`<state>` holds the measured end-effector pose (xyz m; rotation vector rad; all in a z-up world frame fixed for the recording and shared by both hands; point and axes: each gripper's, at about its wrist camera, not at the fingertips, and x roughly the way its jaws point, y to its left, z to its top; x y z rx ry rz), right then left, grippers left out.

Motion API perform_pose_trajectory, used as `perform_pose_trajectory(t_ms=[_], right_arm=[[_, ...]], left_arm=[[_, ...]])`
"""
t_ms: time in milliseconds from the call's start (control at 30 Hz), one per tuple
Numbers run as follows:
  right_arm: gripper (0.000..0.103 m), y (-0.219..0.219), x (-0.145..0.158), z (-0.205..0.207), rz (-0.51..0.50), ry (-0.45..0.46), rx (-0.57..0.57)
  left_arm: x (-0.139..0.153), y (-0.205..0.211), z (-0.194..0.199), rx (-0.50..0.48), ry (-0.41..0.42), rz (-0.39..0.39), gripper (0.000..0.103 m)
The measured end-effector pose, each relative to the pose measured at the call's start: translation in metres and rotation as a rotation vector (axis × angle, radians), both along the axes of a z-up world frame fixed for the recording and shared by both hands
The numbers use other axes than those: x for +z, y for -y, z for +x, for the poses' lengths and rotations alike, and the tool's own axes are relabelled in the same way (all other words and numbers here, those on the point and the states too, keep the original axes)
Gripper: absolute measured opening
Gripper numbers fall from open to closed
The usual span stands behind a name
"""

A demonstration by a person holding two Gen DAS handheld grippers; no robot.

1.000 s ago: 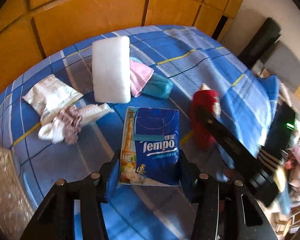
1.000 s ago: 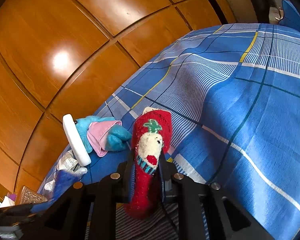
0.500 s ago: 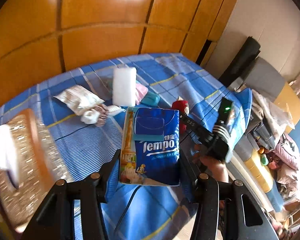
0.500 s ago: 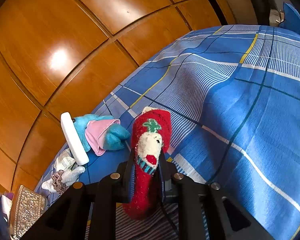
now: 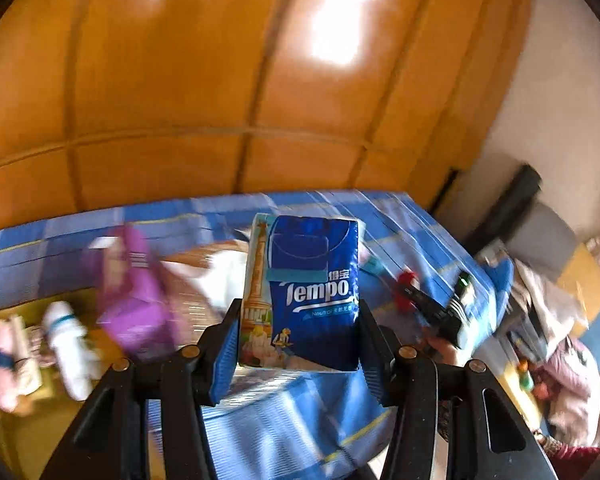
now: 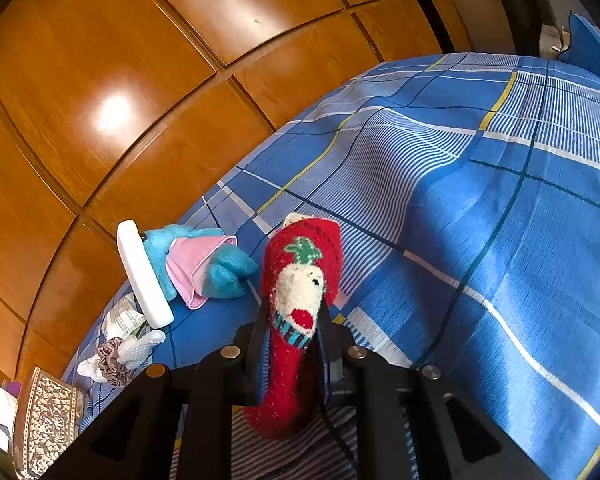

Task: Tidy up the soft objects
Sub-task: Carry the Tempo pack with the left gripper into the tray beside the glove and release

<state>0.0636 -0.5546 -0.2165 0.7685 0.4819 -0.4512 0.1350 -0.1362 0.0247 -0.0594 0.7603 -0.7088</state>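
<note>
Presently, left gripper (image 5: 298,330) clamped on the two long sides of a tissue pack (image 5: 302,294), held upright in the air above the bed (image 5: 300,412); view blurred. Pack looks light and squashy under slick plastic film, so a mid-body side pinch suits it; too hard a squeeze would likely crumple it. Right gripper (image 6: 292,344) closed around the middle of a red sock (image 6: 296,312), low over the bed, toe end pointing away. Sock is fuzzy, limp, grippy; free ends will droop. Blue plush toy (image 6: 204,268) and white pad (image 6: 142,276) lie near, on the bed.
</note>
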Motion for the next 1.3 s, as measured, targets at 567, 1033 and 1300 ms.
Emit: perform_pose_trajectory(t_ms=[567, 1033, 1300], right_arm=[[0.016, -0.006, 0.004, 0.004, -0.052, -0.057, -0.009], [0.016, -0.007, 0.004, 0.005, -0.056, -0.062, -0.012], [0.017, -0.008, 0.004, 0.005, -0.057, -0.063, -0.012]], left_arm=[[-0.114, -0.148, 0.107, 0.404, -0.295, -0.027, 0.053], [-0.164, -0.124, 0.145, 0.383, -0.369, 0.014, 0.06], [-0.151, -0.132, 0.136, 0.423, -0.342, -0.036, 0.079]])
